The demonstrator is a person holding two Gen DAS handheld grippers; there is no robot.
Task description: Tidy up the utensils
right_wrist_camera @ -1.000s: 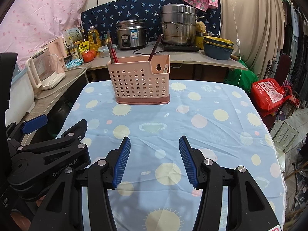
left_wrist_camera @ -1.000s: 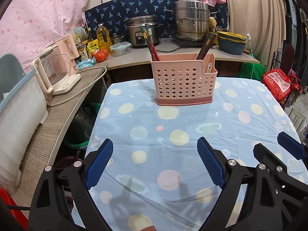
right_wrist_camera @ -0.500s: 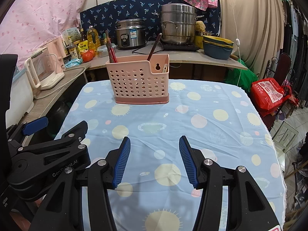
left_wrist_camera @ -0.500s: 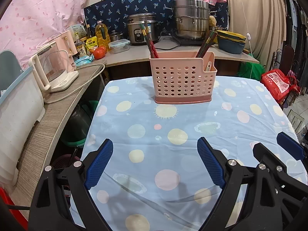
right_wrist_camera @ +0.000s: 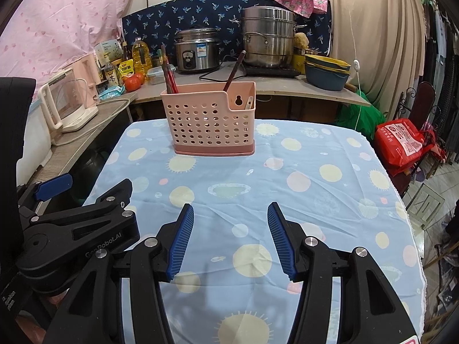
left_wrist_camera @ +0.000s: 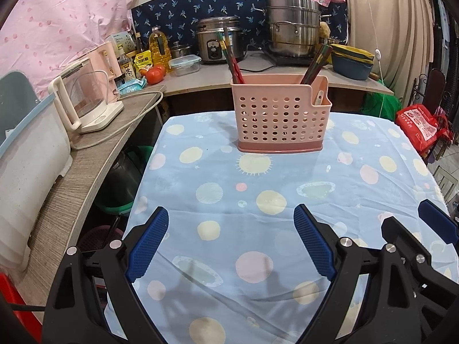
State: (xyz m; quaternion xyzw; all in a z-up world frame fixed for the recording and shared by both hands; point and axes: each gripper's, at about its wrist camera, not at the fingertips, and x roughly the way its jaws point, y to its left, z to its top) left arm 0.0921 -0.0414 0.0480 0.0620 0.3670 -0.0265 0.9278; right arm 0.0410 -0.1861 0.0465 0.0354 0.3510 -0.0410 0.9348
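A pink perforated utensil holder [left_wrist_camera: 279,114] stands upright at the far end of the table; it also shows in the right wrist view [right_wrist_camera: 210,119]. Red and dark chopsticks [left_wrist_camera: 233,64] lean in its left part, dark chopsticks [left_wrist_camera: 315,64] in its right part, and a pale spoon handle [left_wrist_camera: 320,97] sits in the low front pocket. My left gripper [left_wrist_camera: 231,243] is open and empty above the near tablecloth. My right gripper [right_wrist_camera: 231,242] is open and empty too, to the right of the left one.
A blue tablecloth with pastel dots [left_wrist_camera: 258,200] covers the table. A counter on the left carries a kettle [left_wrist_camera: 83,100]. The back counter holds a rice cooker [left_wrist_camera: 218,40], a steel steamer pot [left_wrist_camera: 292,25] and bowls [left_wrist_camera: 352,61]. A red bag [right_wrist_camera: 401,140] lies to the right.
Both grippers stay open and empty. The left wrist view has pulled back slightly, so the holder looks a little farther and higher. The right view is nearly unchanged.
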